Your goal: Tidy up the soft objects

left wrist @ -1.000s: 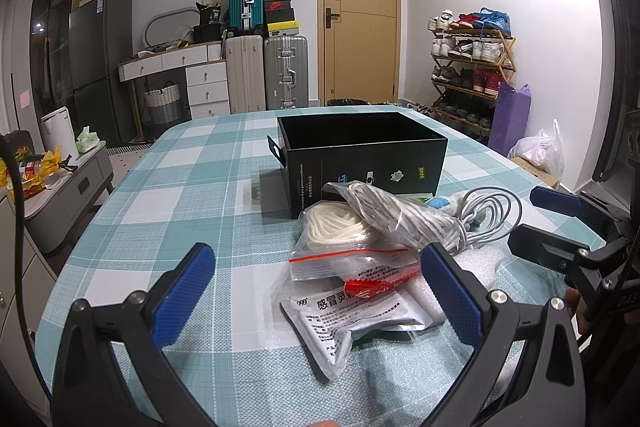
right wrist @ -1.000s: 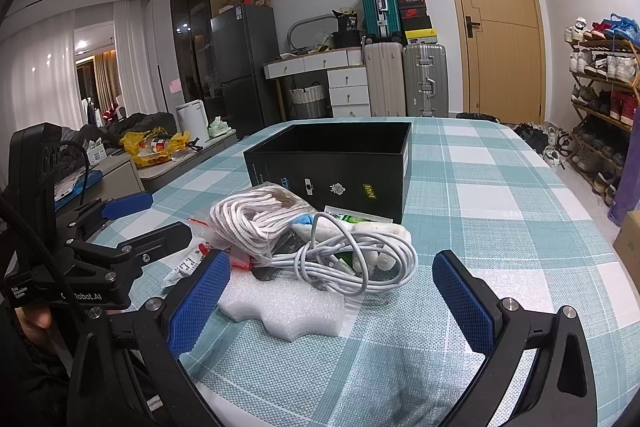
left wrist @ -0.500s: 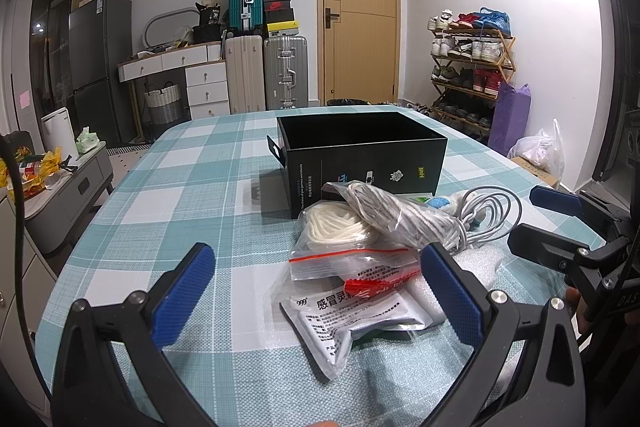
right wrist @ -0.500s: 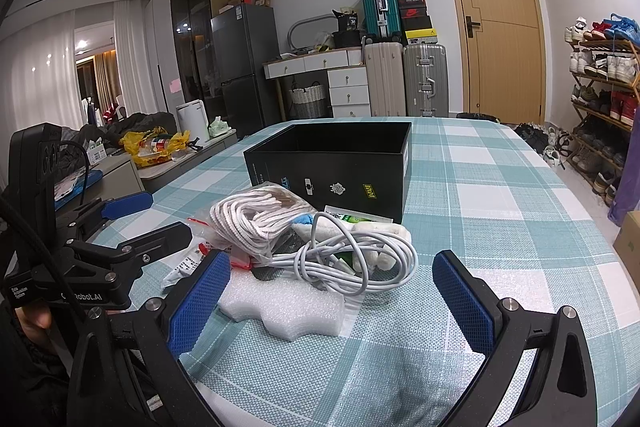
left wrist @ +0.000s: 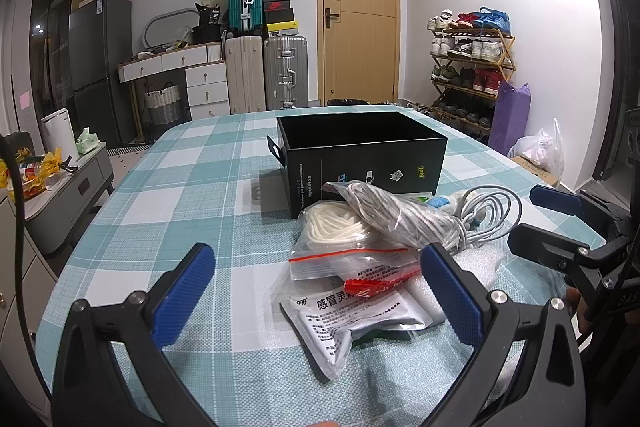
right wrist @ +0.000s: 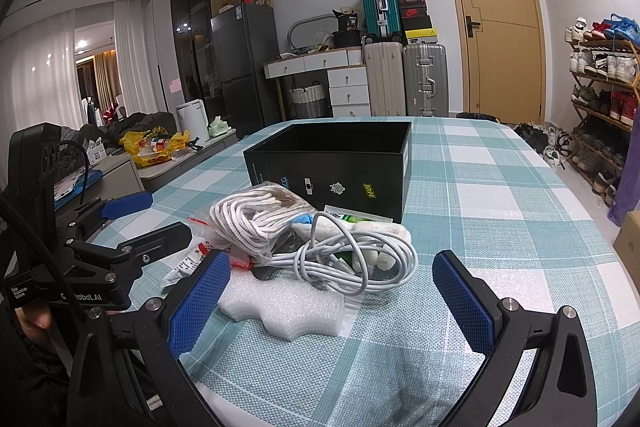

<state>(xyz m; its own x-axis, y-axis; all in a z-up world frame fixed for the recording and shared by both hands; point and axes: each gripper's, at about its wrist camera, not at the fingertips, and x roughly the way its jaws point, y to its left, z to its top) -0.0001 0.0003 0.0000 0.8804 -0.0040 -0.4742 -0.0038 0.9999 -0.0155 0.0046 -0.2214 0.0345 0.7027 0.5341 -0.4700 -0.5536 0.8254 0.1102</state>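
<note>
An open black box [left wrist: 362,155] [right wrist: 332,163] stands mid-table. In front of it lies a pile: bagged white rope [left wrist: 384,213] [right wrist: 256,217], a coiled white cable [left wrist: 486,217] [right wrist: 352,259], a zip bag [left wrist: 348,259], a white medicine sachet [left wrist: 352,315] and a white foam piece [right wrist: 284,311]. My left gripper [left wrist: 316,295] is open, low over the table, just short of the sachet. My right gripper [right wrist: 332,299] is open, with the foam piece between its fingers' line of sight. Each gripper shows at the side of the other's view, with nothing held.
The table wears a teal checked cloth [left wrist: 180,195]. Behind it are suitcases [left wrist: 264,75], a drawer unit [left wrist: 204,83], a door [left wrist: 360,15] and a shoe rack [left wrist: 468,67]. A low cabinet with clutter [right wrist: 160,147] stands left of the table.
</note>
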